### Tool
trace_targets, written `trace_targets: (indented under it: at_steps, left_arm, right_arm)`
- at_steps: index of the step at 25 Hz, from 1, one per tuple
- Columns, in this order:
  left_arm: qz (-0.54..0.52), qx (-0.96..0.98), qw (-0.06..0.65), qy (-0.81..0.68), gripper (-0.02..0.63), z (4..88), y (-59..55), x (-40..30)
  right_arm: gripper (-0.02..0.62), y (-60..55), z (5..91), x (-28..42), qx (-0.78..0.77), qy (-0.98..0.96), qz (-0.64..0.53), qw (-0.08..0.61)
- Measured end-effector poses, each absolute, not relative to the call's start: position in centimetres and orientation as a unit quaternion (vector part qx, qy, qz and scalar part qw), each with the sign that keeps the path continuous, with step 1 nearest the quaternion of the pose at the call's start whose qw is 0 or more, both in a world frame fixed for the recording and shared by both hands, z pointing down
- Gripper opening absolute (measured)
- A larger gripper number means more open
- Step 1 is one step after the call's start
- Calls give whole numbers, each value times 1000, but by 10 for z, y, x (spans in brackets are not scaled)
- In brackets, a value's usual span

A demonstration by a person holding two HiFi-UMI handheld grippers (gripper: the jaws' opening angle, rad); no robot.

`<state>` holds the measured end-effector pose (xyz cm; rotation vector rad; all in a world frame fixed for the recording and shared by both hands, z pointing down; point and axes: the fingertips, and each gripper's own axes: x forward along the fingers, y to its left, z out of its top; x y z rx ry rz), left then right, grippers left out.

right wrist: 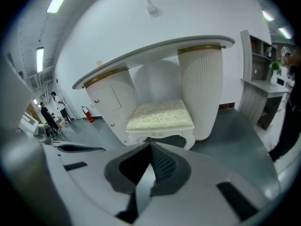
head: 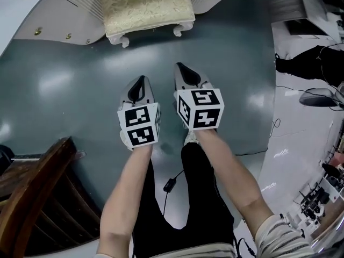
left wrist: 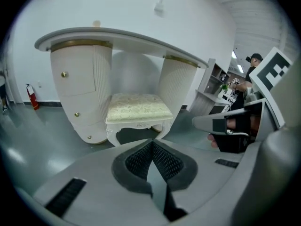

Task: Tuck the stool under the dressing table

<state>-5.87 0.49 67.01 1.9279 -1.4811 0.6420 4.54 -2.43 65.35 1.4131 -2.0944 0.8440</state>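
The white stool [head: 146, 7] with a pale gold patterned cushion stands at the top of the head view, its back half under the white dressing table [head: 59, 20]. In the left gripper view the stool [left wrist: 137, 113] sits between the table's two ribbed pedestals, and the right gripper view shows the stool [right wrist: 161, 118] the same way. My left gripper [head: 140, 83] and right gripper [head: 181, 69] hang side by side over the grey floor, well short of the stool. Both are shut with nothing between the pads.
A dark wooden chair [head: 32, 198] fills the lower left corner. White shelving [left wrist: 209, 91] stands to the right of the table. A person in black [head: 309, 63] stands at the right edge. A cable [head: 171, 186] hangs between my arms. A fire extinguisher [left wrist: 32, 98] stands by the far wall.
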Motion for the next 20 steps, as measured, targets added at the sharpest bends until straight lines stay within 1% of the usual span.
trace_targets:
  at_steps: [12, 16, 20]
  left_arm:
    - [237, 759, 266, -545, 5, 575, 60, -38]
    - [225, 770, 252, -541, 5, 537, 73, -37]
    - [200, 772, 260, -545, 6, 497, 87, -38]
  right_arm:
    - [14, 53, 561, 56, 505, -786, 260, 244]
    - [12, 70, 526, 51, 502, -792, 268, 221]
    - [13, 82, 489, 47, 501, -800, 259, 205]
